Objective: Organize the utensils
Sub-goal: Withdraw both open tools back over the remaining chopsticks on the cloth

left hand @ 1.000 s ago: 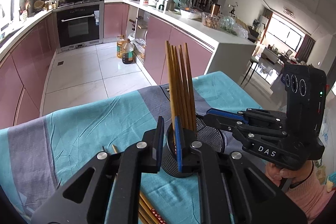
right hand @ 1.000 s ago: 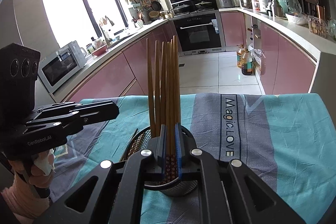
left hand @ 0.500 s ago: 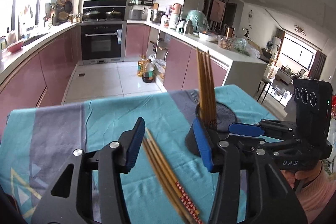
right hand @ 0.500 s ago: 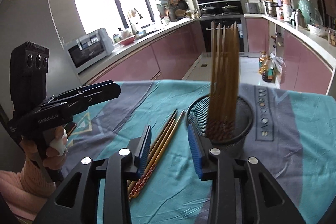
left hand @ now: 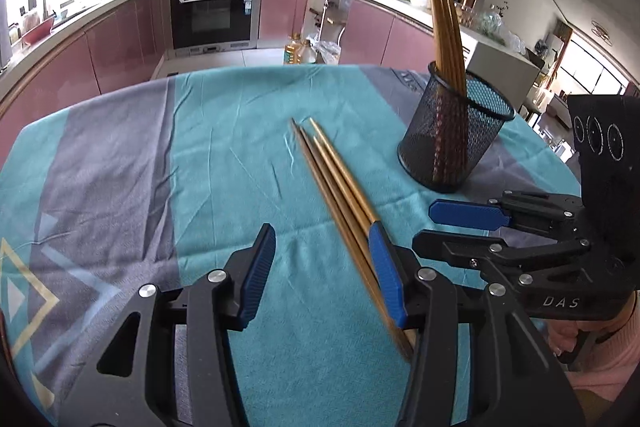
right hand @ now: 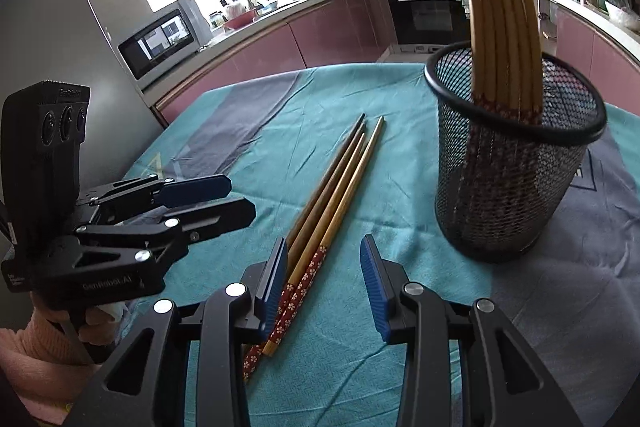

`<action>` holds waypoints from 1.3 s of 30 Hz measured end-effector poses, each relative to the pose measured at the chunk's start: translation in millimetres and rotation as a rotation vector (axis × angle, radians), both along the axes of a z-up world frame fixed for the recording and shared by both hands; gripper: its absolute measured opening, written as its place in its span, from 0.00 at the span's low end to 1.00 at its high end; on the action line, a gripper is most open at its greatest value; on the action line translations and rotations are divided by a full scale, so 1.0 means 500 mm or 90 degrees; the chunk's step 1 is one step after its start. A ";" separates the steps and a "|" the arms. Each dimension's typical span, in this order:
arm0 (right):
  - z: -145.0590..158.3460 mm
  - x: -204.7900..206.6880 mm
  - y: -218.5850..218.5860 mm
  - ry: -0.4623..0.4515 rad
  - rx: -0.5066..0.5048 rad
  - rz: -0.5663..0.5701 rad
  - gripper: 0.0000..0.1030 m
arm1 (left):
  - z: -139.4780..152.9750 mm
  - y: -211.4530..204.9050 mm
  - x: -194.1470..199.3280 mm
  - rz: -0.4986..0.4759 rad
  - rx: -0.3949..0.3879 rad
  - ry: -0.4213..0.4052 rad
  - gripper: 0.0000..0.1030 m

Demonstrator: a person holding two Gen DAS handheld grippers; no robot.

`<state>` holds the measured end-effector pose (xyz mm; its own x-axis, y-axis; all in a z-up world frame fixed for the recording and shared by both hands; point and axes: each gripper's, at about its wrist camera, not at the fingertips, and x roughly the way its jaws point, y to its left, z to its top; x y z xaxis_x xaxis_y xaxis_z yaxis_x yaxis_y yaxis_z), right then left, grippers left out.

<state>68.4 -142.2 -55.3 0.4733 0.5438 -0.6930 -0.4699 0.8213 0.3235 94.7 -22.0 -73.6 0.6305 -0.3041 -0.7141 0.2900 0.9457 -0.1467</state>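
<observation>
the step in hand looks like the pause between loads: one bunch of chopsticks (right hand: pixel 502 7) is standing in the black mesh holder (right hand: pixel 516 163) at the right of the right wrist frame, and four loose chopsticks (right hand: pixel 332 195) are lying side by side on the teal cloth (left hand: pixel 240 147), running from the centre of that frame down toward its lower middle.

the right gripper (right hand: pixel 324 279) is hovering low over the patterned ends of the loose chopsticks, jaws released and gripping nothing; its left pad is overlapping the bundle in the frame, though i cannot tell whether it is touching. the left gripper (left hand: pixel 322 271) is also spread wide and empty, with the loose chopsticks passing under its right pad at the lower centre of the left wrist frame.

my judgement is that the next move is calling for centring one pair of jaws across the whole bundle, closing on all four together, tipping them upright and lowering them into the holder beside the ones already there.

the lower ends of the loose chopsticks are being hidden behind the gripper bodies in both views. the tops of the standing chopsticks are being cut off at the upper edge of the right wrist frame, and the mesh is making their count hard to judge.
</observation>
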 end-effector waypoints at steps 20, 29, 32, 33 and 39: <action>-0.043 0.013 0.040 0.017 -0.044 -0.019 0.30 | -0.043 0.003 0.015 0.005 0.005 0.028 0.46; -0.045 0.011 0.036 0.016 -0.059 -0.025 0.25 | -0.049 -0.011 0.029 -0.004 0.013 0.033 0.46; -0.045 0.011 0.028 0.022 -0.055 -0.029 0.23 | -0.053 -0.018 0.035 -0.008 0.015 0.036 0.45; -0.045 0.012 0.026 0.024 -0.054 -0.030 0.23 | -0.055 -0.020 0.037 -0.009 0.015 0.038 0.45; -0.045 0.016 0.016 0.027 -0.049 -0.036 0.23 | -0.064 -0.032 0.054 -0.013 0.018 0.046 0.44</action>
